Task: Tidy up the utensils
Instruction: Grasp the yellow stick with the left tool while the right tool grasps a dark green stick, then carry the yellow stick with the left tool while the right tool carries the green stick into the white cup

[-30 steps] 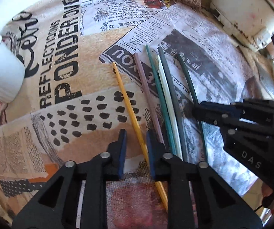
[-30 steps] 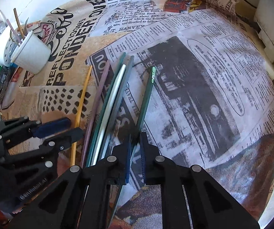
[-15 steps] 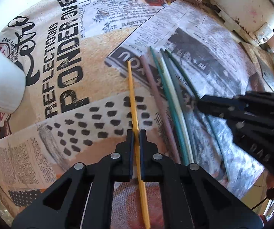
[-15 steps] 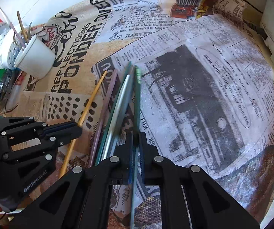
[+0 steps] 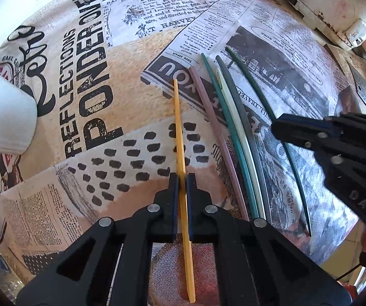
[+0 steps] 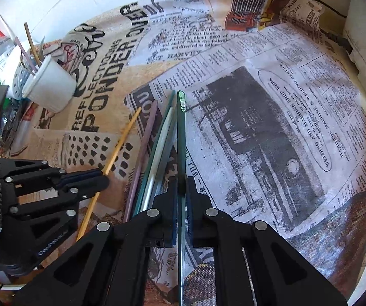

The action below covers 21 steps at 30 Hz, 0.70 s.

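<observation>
Left gripper (image 5: 182,178) clamped on the yellow stick (image 5: 179,132), which lies just left of the bundle of four sticks (image 5: 234,137) on the newsprint cloth (image 5: 132,81). Right gripper (image 6: 182,182) clamped on the dark green stick (image 6: 181,137), along the bundle's right edge. White cup (image 6: 51,86) holding more sticks stands well left of the bundle.

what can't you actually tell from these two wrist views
- White cup: its contents, right view, rim faces away; left view's edge crops it.
- Yellow stick in the left gripper: lifted or touching the cloth, unclear.
- Dark green stick in the right gripper: near end cut off by the right view's bottom edge.
</observation>
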{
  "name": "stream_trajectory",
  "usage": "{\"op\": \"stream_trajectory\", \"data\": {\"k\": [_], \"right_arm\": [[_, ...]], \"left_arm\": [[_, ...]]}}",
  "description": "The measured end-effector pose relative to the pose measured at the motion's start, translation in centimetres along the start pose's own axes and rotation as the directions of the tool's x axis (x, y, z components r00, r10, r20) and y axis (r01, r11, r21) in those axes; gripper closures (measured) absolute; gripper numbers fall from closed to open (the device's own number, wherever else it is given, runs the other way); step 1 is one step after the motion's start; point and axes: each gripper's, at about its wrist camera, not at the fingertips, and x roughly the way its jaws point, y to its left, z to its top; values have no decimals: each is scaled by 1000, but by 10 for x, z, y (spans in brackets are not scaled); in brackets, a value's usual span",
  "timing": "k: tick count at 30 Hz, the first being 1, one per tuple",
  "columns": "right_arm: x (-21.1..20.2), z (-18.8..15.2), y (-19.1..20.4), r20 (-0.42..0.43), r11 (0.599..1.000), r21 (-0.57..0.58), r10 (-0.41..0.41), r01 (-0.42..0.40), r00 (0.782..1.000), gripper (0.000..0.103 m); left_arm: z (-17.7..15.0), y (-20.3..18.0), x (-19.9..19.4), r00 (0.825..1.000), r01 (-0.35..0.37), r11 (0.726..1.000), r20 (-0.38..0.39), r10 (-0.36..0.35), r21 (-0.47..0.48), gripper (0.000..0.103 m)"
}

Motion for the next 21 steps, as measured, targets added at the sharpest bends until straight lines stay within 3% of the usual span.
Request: {"op": "stream_trajectory", "data": {"k": [5, 12, 21], "right_arm": [[-20, 2, 1, 57, 1000, 12, 2, -3, 998, 97], [-46, 8, 9, 133, 1000, 29, 3, -7, 991, 97], [-75, 23, 34, 222, 1000, -18, 16, -13, 975, 97]], "left_arm": [[-3, -3, -3, 1000, 1, 1000, 20, -1, -17, 100], [-12, 2, -41, 992, -12, 999, 127, 17, -35, 100], [-32, 34, -102, 956, 24, 993, 292, 11, -115, 100]]}}
